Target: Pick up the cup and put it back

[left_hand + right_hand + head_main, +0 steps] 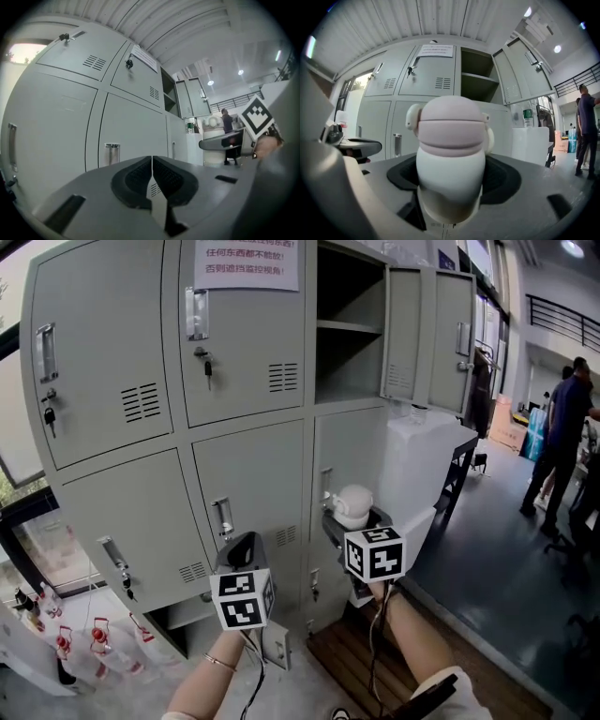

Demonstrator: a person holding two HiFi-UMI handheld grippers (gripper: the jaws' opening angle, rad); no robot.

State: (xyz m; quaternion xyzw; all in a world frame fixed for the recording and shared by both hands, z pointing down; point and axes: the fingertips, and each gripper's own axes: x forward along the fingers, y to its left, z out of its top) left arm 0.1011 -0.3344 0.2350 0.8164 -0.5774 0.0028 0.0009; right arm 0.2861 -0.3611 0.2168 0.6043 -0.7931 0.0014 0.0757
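A white cup point(353, 505) with a pale pink lid and small side handles stands upright between the jaws of my right gripper point(352, 514), in front of the lower lockers. In the right gripper view the cup point(450, 154) fills the middle, and the right gripper point(452, 180) is shut on its body, dark pads against both sides. My left gripper point(246, 547) hangs lower and to the left, level, facing a lower locker door. In the left gripper view the left gripper point(151, 165) is shut with its pads touching and nothing between them; the cup point(213, 123) shows far right.
Grey lockers point(244, 362) fill the wall. One upper locker point(349, 324) stands open, with a bare shelf and its door point(405, 332) swung right. A white box point(422, 460) with a bottle point(417, 412) on top stands to the right. A person point(561, 432) stands far right.
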